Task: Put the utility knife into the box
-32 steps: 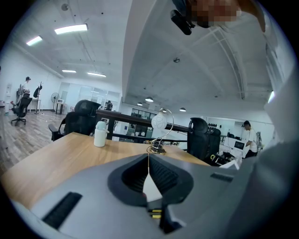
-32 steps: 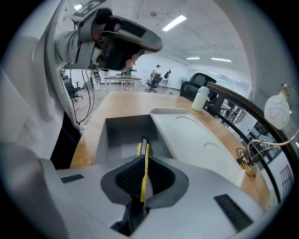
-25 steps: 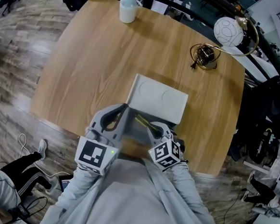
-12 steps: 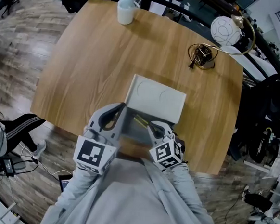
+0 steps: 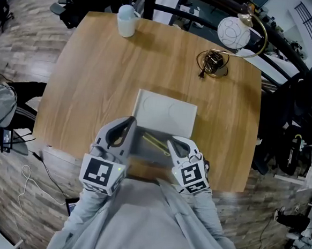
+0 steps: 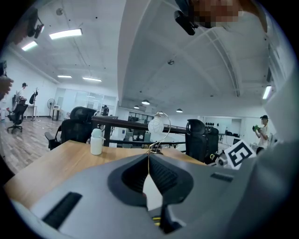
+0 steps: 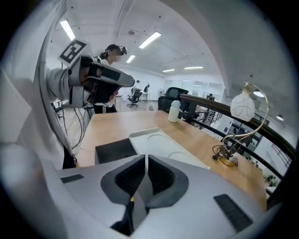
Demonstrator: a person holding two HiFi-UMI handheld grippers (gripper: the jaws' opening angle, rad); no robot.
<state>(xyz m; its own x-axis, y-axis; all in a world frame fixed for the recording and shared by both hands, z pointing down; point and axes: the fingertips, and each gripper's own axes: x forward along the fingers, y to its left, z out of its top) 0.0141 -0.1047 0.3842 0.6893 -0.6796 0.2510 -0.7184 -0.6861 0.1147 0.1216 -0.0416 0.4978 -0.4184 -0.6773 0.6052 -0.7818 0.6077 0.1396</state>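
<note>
The box (image 5: 149, 154) lies open near the table's front edge, dark inside, with its white lid (image 5: 165, 113) folded back away from me. The yellow utility knife (image 5: 155, 143) hangs slanted over the box's inside. My right gripper (image 5: 171, 145) is shut on its near end; in the right gripper view (image 7: 145, 158) the jaws stand almost together above lid (image 7: 161, 145) and box (image 7: 116, 150). My left gripper (image 5: 130, 123) rests at the box's left edge with its tips touching (image 6: 148, 158). Whether it pinches the box wall is hidden.
On the wooden table (image 5: 95, 79) a white cup (image 5: 126, 20) stands at the far left corner. A globe lamp (image 5: 231, 31) with a coiled cable (image 5: 211, 61) is at the far right. Office chairs and a railing lie beyond. My own sleeves (image 5: 137, 222) cover the table's near edge.
My right gripper has lifted a little with the knife and rolled, so its marker cube faces me more squarely. The left gripper has stayed at the box. The head view has shifted.
</note>
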